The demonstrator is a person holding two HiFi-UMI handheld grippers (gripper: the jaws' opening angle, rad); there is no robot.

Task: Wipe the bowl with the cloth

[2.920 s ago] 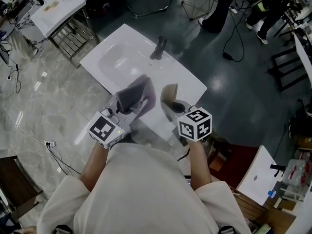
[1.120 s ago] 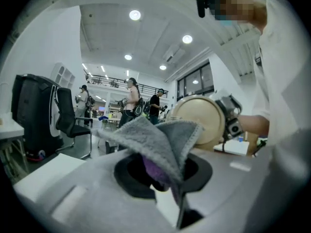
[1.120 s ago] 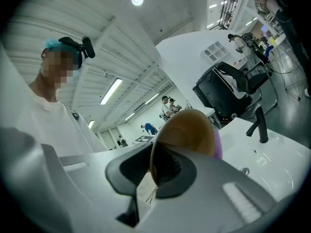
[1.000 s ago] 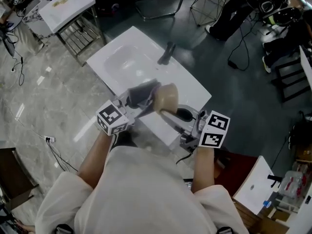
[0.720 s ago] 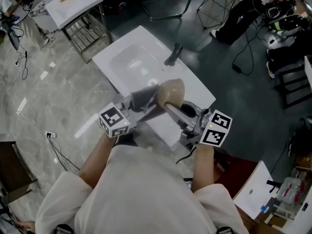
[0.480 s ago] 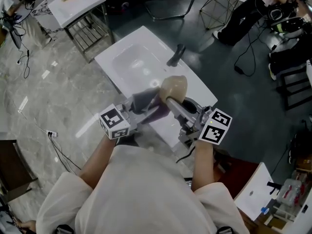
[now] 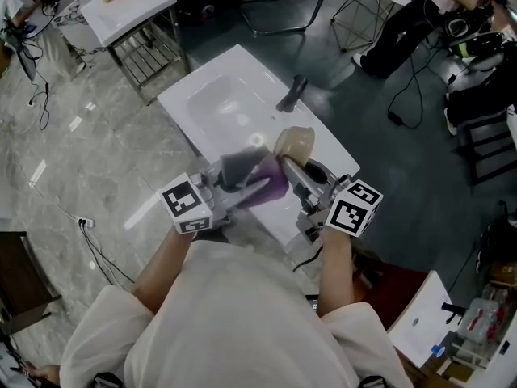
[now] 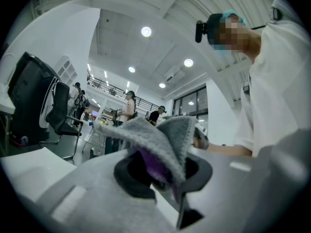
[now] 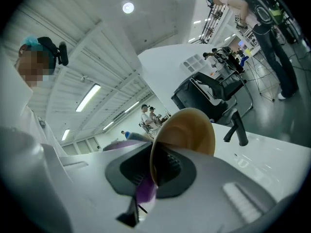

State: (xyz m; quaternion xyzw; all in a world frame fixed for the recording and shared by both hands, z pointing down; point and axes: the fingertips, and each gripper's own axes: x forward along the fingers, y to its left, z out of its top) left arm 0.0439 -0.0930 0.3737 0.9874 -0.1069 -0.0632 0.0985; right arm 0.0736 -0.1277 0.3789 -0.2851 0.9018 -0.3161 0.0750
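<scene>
- Left gripper (image 7: 232,187): jaws clamped on a bunched grey fabric cloth with a purple underside (image 7: 252,180). The left gripper view shows the fold pinched between the pads, with loose ends standing up.
- Right gripper (image 7: 295,170): jaws closed onto the rim of a tan, round, smooth-walled bowl (image 7: 294,145). The bowl is held on edge, hollow side towards the cloth.
- Location: both items are held in the air over a white basin counter (image 7: 212,95), near its front edge. A black faucet (image 7: 292,94) stands beyond them, well apart.
- Contact: the cloth's purple side appears to lie against the bowl's lower rim, just beside the right jaws.
- Progress (judgement): both items are picked up and wiping looks under way at the rim. No soil is visible, so the share already wiped cannot be read. The inner wall and the rest of the rim are probably left.
</scene>
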